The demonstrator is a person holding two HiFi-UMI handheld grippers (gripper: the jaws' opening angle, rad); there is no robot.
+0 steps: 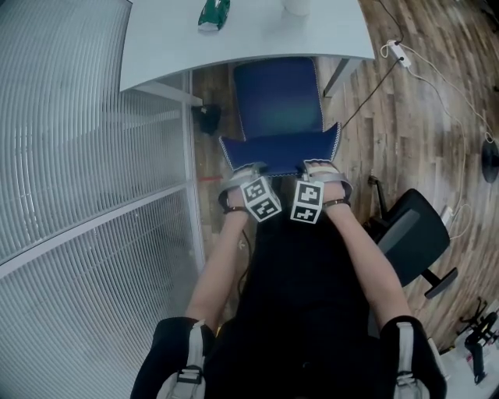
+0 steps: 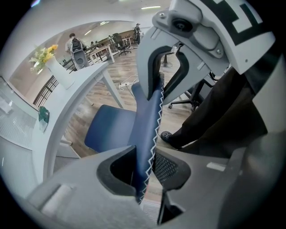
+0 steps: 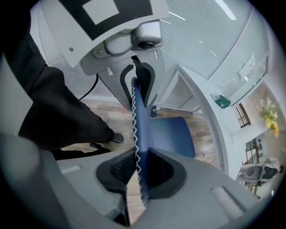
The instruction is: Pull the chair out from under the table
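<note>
Now the left claw (image 1: 248, 170) and right claw (image 1: 318, 167) each pinch the chair's (image 1: 277, 105) back, whose top edge runs crosswise before the person. Its seat faces the worktop (image 1: 257, 35), with the front at the rim.

Head view looks steeply down; all views share the chair (image 1: 277, 97).

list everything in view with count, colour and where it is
blue chair: one, blue, in front of table
table: one, white, top of head view
packet: one, green, on table
flower vase: one, white, yellow flowers, on table
office chair: one, black, floor at right
power strip: one, white, floor beside table
left tongs: one, grey, shut on blue chair's backrest
right tongs: one, grey, shut on same backrest
</note>
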